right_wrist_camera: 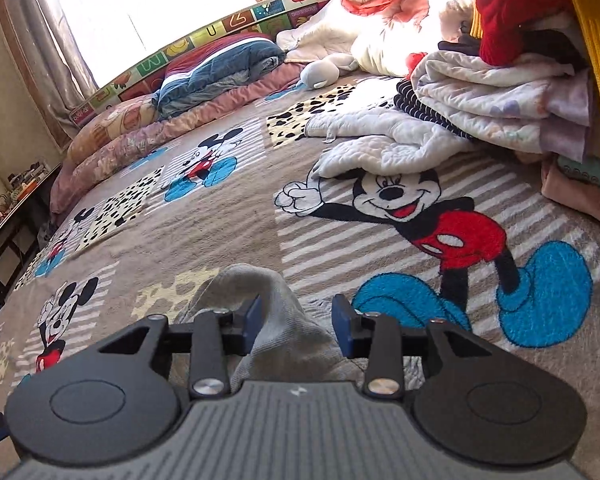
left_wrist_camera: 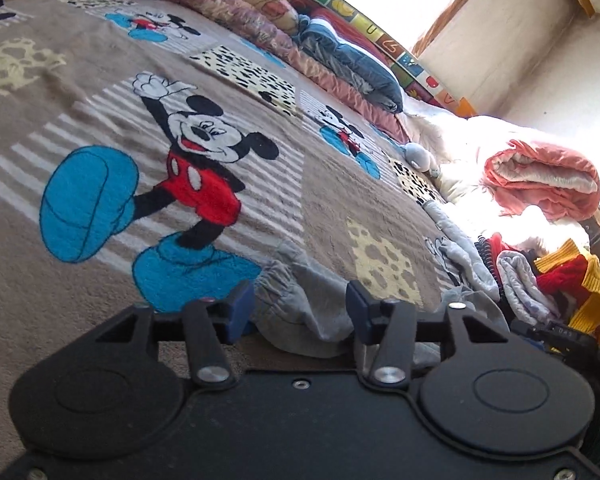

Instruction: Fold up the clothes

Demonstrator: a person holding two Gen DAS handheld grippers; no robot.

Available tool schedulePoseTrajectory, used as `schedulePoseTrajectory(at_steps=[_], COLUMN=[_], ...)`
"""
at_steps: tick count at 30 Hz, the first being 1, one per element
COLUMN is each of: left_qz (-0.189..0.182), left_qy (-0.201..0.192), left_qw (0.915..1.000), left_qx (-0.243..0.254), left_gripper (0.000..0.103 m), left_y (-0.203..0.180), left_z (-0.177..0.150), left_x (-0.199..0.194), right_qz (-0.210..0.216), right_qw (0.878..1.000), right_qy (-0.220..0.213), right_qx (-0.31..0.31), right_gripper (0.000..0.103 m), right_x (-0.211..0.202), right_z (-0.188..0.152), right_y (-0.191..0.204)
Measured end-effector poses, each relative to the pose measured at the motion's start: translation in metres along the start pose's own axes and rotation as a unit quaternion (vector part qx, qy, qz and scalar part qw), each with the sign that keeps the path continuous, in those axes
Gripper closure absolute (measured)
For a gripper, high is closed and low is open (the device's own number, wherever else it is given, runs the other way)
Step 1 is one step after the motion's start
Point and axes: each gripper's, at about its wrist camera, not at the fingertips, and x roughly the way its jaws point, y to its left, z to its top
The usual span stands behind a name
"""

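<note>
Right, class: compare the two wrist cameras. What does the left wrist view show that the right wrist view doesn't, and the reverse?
Only the left wrist view shows the grey garment's elastic gathered edge between the left claw.

Only the right wrist view shows the curtain, a cluttered side table and the right claw around a grey fabric hump.

Both show the cartoon-mouse blanket, blue folded bedding and the clothes pile.

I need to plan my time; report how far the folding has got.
Done: no finished fold shows in either view. In hand: the grey garment lies between the left gripper and right gripper, both with jaws apart, pads not pressing. Left: the clothes heap on the blanket waits, unfolded.
</note>
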Motion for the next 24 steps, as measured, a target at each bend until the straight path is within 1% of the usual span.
schedulePoseTrajectory(at_steps=[3, 5, 7, 10, 12, 13, 15, 16, 17, 18, 19, 21, 22, 23, 24], left_qz=[0.004, 0.025, 0.028, 0.044, 0.054, 0.061, 0.085, 0.087, 0.089, 0.09, 0.081, 0.045, 0.027, 0.009, -0.008], left_qy=[0.013, 0.016, 0.024, 0.039, 0.066, 0.079, 0.105, 0.114, 0.124, 0.132, 0.123, 0.096, 0.077, 0.057, 0.038], left_qw=[0.9984, 0.9982, 0.9983, 0.9981, 0.9963, 0.9948, 0.9886, 0.9861, 0.9831, 0.98, 0.9792, 0.9796, 0.9787, 0.9767, 0.9737], left_qx=[-0.056, -0.053, -0.045, -0.02, 0.004, 0.019, 0.066, 0.084, 0.101, 0.119, 0.14, 0.171, 0.189, 0.206, 0.224], left_gripper=[0.052, 0.051, 0.051, 0.051, 0.05, 0.05, 0.051, 0.065, 0.085, 0.085, 0.086, 0.087, 0.088, 0.091, 0.096], left_y=[0.018, 0.017, 0.013, -0.002, -0.014, -0.02, -0.032, -0.036, -0.04, -0.045, -0.051, -0.065, -0.071, -0.077, -0.083], left_z=[0.004, 0.011, 0.02, 0.038, 0.047, 0.051, 0.051, 0.048, 0.044, 0.041, 0.038, 0.033, 0.031, 0.029, 0.027], left_x=[0.013, 0.021, 0.031, 0.05, 0.07, 0.079, 0.1, 0.106, 0.113, 0.118, 0.114, 0.094, 0.079, 0.064, 0.05], right_qz=[0.004, 0.005, 0.007, 0.023, 0.041, 0.049, 0.065, 0.067, 0.07, 0.073, 0.081, 0.099, 0.105, 0.112, 0.115], right_qw=[1.0, 0.999, 0.999, 0.998, 0.998, 0.998, 0.997, 0.997, 0.997, 0.996, 0.996, 0.994, 0.993, 0.992, 0.991], right_qy=[0.011, 0.018, 0.023, 0.028, 0.036, 0.039, 0.046, 0.045, 0.044, 0.042, 0.037, 0.028, 0.027, 0.026, 0.025], right_qx=[-0.027, -0.044, -0.048, -0.044, -0.036, -0.033, -0.023, -0.018, -0.012, -0.005, 0.004, 0.029, 0.038, 0.049, 0.06], right_gripper=[0.06, 0.06, 0.06, 0.057, 0.057, 0.057, 0.057, 0.057, 0.057, 0.057, 0.057, 0.057, 0.057, 0.057, 0.057], right_x=[0.001, 0.004, 0.007, 0.007, 0.005, 0.003, -0.002, -0.006, -0.009, -0.013, -0.017, -0.025, -0.026, -0.028, -0.028], right_z=[-0.005, -0.008, -0.01, -0.017, -0.025, -0.03, -0.043, -0.049, -0.055, -0.06, -0.065, -0.075, -0.079, -0.084, -0.087], right_y=[0.004, 0.009, 0.012, 0.016, 0.016, 0.015, 0.011, 0.008, 0.004, 0.0, -0.005, -0.018, -0.023, -0.029, -0.034])
